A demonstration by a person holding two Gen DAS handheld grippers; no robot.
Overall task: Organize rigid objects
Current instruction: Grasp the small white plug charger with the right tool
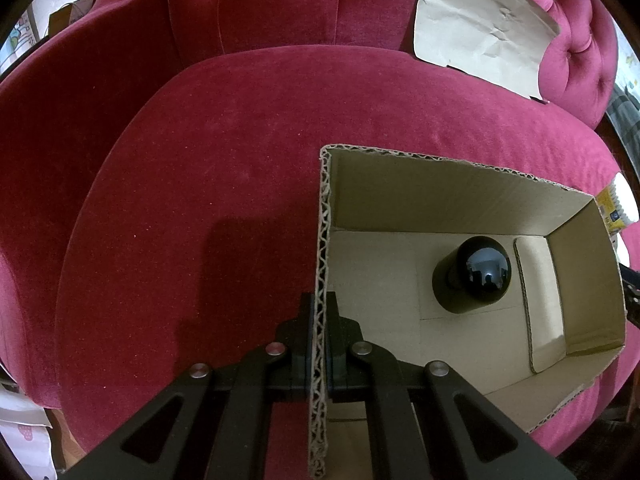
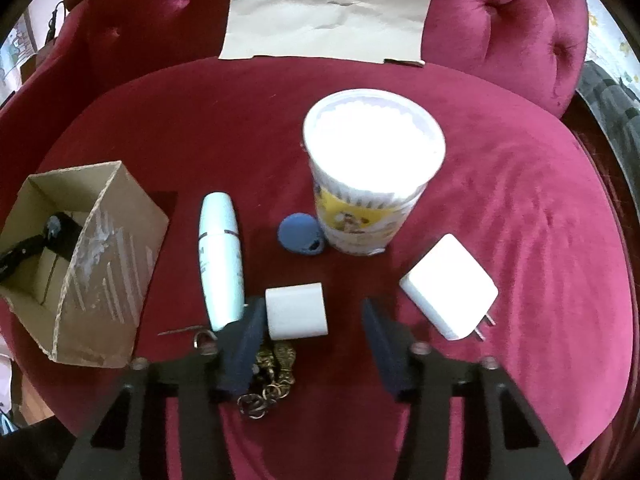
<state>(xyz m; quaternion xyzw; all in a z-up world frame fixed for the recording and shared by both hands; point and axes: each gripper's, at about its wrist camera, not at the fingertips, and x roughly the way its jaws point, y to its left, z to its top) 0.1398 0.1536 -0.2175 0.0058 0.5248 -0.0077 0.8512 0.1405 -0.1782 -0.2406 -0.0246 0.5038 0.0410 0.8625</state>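
In the left wrist view the tub (image 1: 621, 203) is cut off by the frame's right edge, and the box (image 1: 448, 216) wall hides the lower part of the black object (image 1: 472, 276). In the right wrist view the left hand-held gripper's finger covers part of the keychain (image 2: 276, 376), and the tub's label is too blurred to read.

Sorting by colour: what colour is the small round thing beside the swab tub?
Blue, clearest in the right wrist view, touching the tub.
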